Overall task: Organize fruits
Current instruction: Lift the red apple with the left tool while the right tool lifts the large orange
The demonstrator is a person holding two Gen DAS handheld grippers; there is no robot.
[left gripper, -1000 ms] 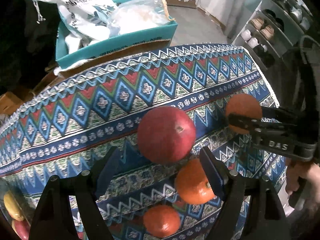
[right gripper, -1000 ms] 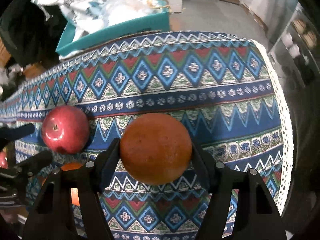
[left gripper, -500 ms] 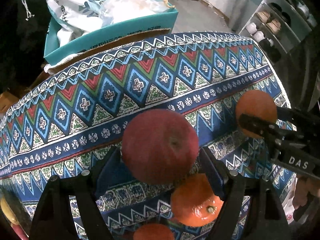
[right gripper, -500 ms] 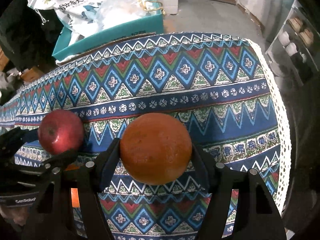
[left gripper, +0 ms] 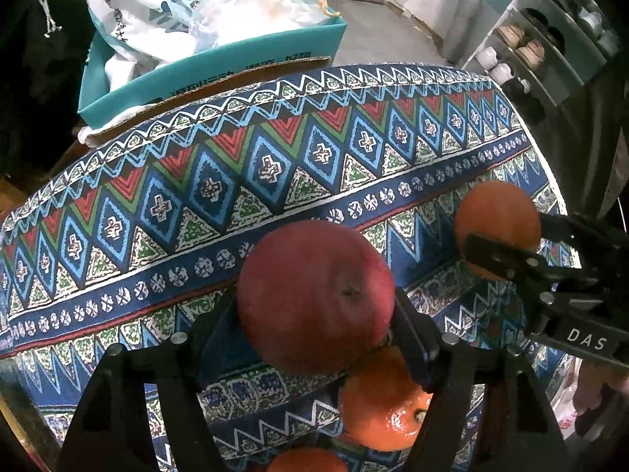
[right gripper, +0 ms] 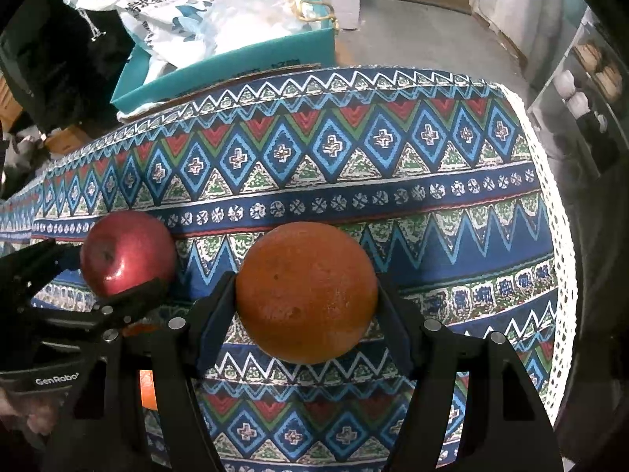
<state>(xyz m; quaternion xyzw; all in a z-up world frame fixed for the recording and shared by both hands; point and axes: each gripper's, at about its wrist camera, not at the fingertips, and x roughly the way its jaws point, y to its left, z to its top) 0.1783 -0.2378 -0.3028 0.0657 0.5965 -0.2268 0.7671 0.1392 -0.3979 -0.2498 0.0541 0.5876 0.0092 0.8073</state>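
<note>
Two fruits sit in my grippers above the patterned blue woven cloth (right gripper: 393, 204) on the desk. My left gripper (left gripper: 314, 314) has just been closing around the round red apple (left gripper: 314, 295), both pads now against its sides. My right gripper (right gripper: 306, 299) clamps the large round orange (right gripper: 306, 291). Two smaller glossy oranges (left gripper: 377, 409) lie on the cloth below the apple. Behind the desk: teal cardboard box (right gripper: 236, 67) with white plastic bags (right gripper: 188, 11).
</note>
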